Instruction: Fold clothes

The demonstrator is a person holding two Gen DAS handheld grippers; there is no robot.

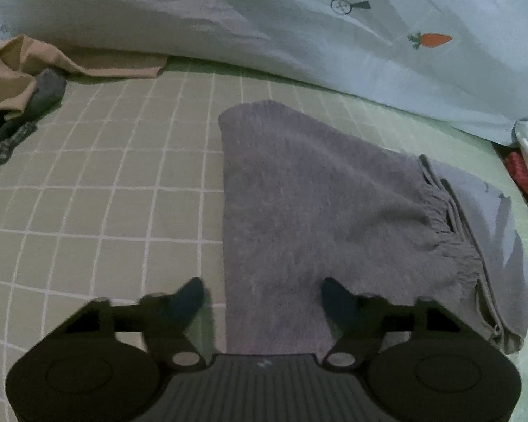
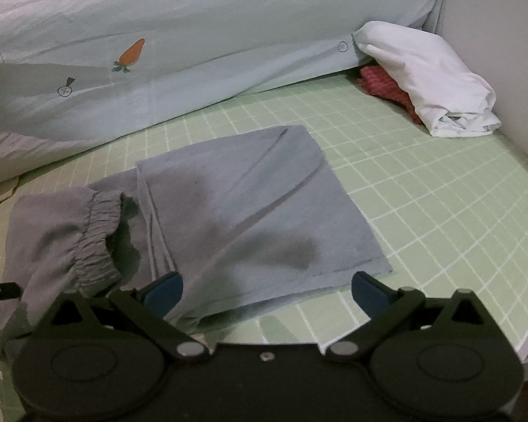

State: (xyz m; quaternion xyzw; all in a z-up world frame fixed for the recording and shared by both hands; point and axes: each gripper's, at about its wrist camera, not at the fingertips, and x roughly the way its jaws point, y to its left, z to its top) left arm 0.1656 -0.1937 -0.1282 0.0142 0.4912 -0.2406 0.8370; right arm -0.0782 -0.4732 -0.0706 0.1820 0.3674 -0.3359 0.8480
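You have grey trousers [image 1: 316, 211] with a paler blue-grey folded part [image 2: 264, 204] lying on a light green sheet [image 2: 422, 183] crossed by a white grid. Behind them your duvet [image 2: 211, 17] is pale blue, printed with an orange carrot [image 2: 132, 52] with green leaves and small dark outline motifs. To one side you see a tan garment [image 1: 14, 70] over dark grey clothes [image 1: 42, 95]. At the other you see a white cloth [image 2: 422, 77] on a red fabric [image 2: 383, 84]. Your grippers are black, with blue pads [image 2: 165, 290].

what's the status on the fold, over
Left gripper open, empty, over the gray pants. Right gripper open, empty, at the near edge. Pants partly folded on green mat. Nothing in the way.
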